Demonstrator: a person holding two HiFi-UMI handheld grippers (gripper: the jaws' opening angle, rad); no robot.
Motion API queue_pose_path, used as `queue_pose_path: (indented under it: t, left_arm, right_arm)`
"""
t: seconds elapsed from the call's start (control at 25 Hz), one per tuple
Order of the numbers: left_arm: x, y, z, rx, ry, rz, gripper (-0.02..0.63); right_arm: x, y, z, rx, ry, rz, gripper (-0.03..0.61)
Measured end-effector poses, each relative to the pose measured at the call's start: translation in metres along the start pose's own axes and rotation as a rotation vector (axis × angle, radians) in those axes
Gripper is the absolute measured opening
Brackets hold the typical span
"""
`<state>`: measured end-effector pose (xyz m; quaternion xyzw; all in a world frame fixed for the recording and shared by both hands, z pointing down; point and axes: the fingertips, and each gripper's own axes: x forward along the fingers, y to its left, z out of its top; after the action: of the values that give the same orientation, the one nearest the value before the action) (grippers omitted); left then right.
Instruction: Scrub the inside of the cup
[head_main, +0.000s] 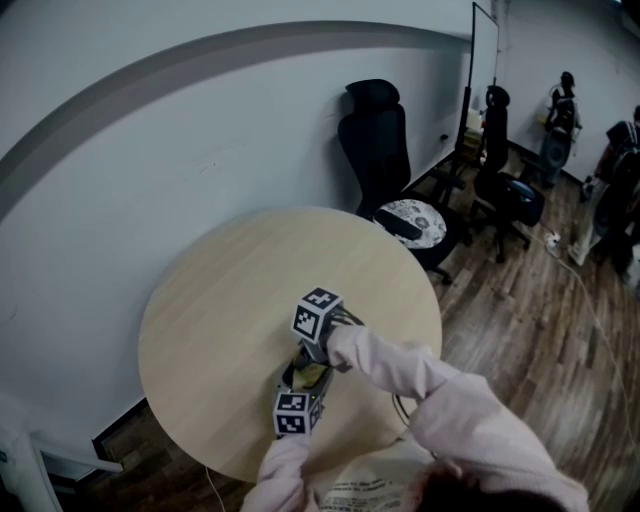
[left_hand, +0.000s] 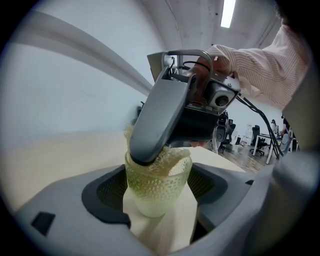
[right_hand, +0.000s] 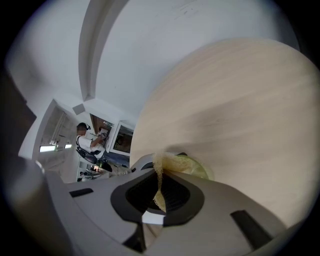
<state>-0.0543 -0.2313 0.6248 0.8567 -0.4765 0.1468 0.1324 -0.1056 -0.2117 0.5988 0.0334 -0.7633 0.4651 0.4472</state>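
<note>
Left gripper view: dimpled greenish cup clamped between left fingers; right fingers (pinching netted scrubber) inside.

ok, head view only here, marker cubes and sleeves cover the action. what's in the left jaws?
Observer: The left gripper is clamped on a translucent, dimpled, greenish cup, one jaw on each side.
Operator: and the right one?
Observer: The right gripper is shut on a thin yellowish mesh scrubber.
Operator: is it inside the cup?
Observer: Yes. In the left gripper view, the right gripper's jaw tip sits in the cup's mouth, with mesh bunched over the rim.
</note>
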Motion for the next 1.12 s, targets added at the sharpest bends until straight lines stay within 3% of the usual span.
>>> queue_pose_path:
  t: [0.64, 1.12]
  left_arm:
    - [0.001, 0.0, -0.002, 0.011, 0.003, 0.015, 0.37]
    - [-0.001, 0.001, -0.003, 0.039, 0.011, 0.014, 0.371]
  right_arm:
    - [-0.008, -0.013, 0.013, 0.207, -0.195, 0.032, 0.02]
    - [-0.01, -0.012, 0.009, 0.192, -0.196, 0.027, 0.02]
